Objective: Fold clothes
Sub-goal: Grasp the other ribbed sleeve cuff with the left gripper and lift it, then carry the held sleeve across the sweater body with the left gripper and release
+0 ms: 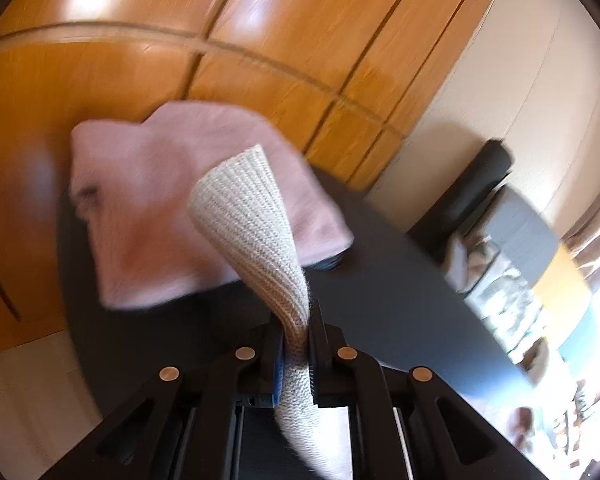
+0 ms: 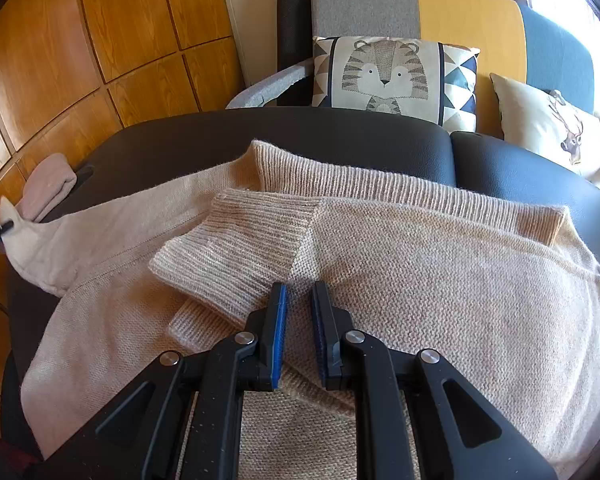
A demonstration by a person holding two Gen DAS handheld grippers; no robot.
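Left hand-held gripper (image 1: 296, 344) clamped on sweater cuff (image 1: 244, 216); right hand-held gripper (image 2: 299, 300) pinching beige sweater (image 2: 440, 288) fabric.

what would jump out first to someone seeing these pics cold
A beige knit sweater sprawls across the dark table, its ribbed cuff pinched in the left claw. Behind it sit a folded pink garment at the table's far left and a tiger cushion on the chair.
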